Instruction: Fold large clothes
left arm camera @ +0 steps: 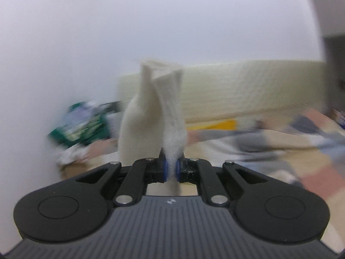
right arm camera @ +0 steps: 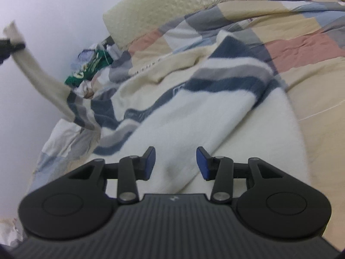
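- My left gripper [left arm camera: 171, 170] is clenched on a cream cuff [left arm camera: 155, 108] of the sweater [right arm camera: 172, 112], which stands up straight ahead of its tips.
- My right gripper [right arm camera: 175, 161] is released, holding nothing; the sweater's white body lies on the bed [right arm camera: 312, 90] just beyond and beneath its fingertips.
- The knit looks soft, floppy and stretchy, so I judge it will sag and trail.
- I would take hold at hems, cuffs or shoulder seams, pinching thick folds rather than a single layer.

We saw black linkage arms with silver pivot pins, blue pads [right arm camera: 151, 161], and ribbed grey housings bearing small white logos.
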The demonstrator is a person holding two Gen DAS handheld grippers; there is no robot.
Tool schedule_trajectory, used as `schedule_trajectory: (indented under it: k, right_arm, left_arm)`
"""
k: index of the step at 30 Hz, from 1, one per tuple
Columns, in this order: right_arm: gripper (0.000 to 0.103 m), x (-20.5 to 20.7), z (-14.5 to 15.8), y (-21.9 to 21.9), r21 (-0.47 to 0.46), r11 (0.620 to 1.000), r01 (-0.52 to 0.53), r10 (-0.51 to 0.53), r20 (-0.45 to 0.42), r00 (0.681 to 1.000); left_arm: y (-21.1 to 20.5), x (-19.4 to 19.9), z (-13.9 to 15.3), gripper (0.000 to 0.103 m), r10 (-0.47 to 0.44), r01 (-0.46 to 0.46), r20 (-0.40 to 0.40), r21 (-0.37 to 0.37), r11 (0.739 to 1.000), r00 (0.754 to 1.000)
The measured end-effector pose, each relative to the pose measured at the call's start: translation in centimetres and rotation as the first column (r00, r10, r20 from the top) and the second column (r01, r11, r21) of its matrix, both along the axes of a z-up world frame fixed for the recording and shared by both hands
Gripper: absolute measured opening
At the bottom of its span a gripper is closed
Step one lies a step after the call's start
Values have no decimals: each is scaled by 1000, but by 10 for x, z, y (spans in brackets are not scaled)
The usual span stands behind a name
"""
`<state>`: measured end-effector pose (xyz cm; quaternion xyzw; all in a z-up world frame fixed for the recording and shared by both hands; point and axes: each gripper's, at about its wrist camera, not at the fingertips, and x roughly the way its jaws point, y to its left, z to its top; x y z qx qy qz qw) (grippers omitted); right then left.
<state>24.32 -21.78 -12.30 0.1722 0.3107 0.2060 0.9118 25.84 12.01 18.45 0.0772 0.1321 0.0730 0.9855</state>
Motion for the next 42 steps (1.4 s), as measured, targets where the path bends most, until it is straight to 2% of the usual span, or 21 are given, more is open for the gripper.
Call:
schedule_trajectory:
  k: [2,4,7,9,12,16,21,23,24,25,28,30,32,33,37,39,41,42]
  right_arm:
    - [46,-2,3,-9,19,1000,22,-22,1,1000]
    - [46,-4,5,-20,52,997,55,-54,-10,998]
    - [46,-5,8,-39,88,990,110,-109,-23,994]
    - [46,-6,9,-52,102,983,150,-147,-30,989]
    - [46,-9,9,-71,127,971,204,-201,-39,979]
    - [46,-12,8,-90,162,954,251,-245,-58,968]
    - [46,-14,4,-93,186,954,233,-223,-76,972]
    - [46,-13,5,-91,196,956,217,-205,-76,976]
    - [46,-13,6,-89,195,959,207,-196,-73,978]
    - [46,-12,6,-86,190,961,201,-191,-69,979]
    - [46,-13,6,-81,165,968,190,-182,-66,981]
    - [46,-14,3,-78,152,971,186,-177,-72,982]
    - [46,-16,2,-74,138,975,175,-166,-77,983]
    - [46,-17,2,-72,133,976,172,-162,-78,984]
    - [46,-16,1,-62,100,983,153,-146,-71,987]
    - [53,-15,-1,-58,83,986,148,-141,-77,987]
    - [53,-13,-4,-56,74,987,145,-139,-90,986]
    - [53,-12,-5,-55,69,987,145,-138,-96,986]
  left_arm:
    - [-44,3,-7,9,-95,96,-29,43,994,995]
    - [-87,-2,-23,9,-186,190,-74,61,980,980]
    - [-145,-15,-62,9,-304,318,-163,67,946,939]
    - [-177,-29,-94,9,-357,375,-221,43,926,908]
    - [-206,-42,-149,9,-384,396,-314,-27,918,868]
    - [-205,-51,-219,9,-383,370,-398,-113,922,833]
    - [-198,-53,-254,11,-376,342,-457,-158,926,806]
    - [-188,-50,-254,24,-387,330,-467,-203,922,795]
    - [-186,-47,-251,50,-404,328,-480,-238,914,779]
    - [-182,-46,-250,71,-423,324,-493,-276,905,760]
    - [-172,-53,-247,85,-508,355,-497,-374,857,703]
    - [-161,-62,-245,85,-540,361,-494,-414,835,682]
    - [-142,-66,-246,85,-543,318,-487,-470,823,684]
    - [-131,-67,-246,85,-536,292,-475,-495,818,698]
    - [-78,-61,-248,85,-485,167,-415,-603,780,770]
    - [-52,-56,-251,85,-438,107,-389,-637,764,810]
    - [-25,-48,-256,85,-379,23,-376,-684,729,845]
    - [-11,-42,-260,85,-343,-27,-373,-710,704,862]
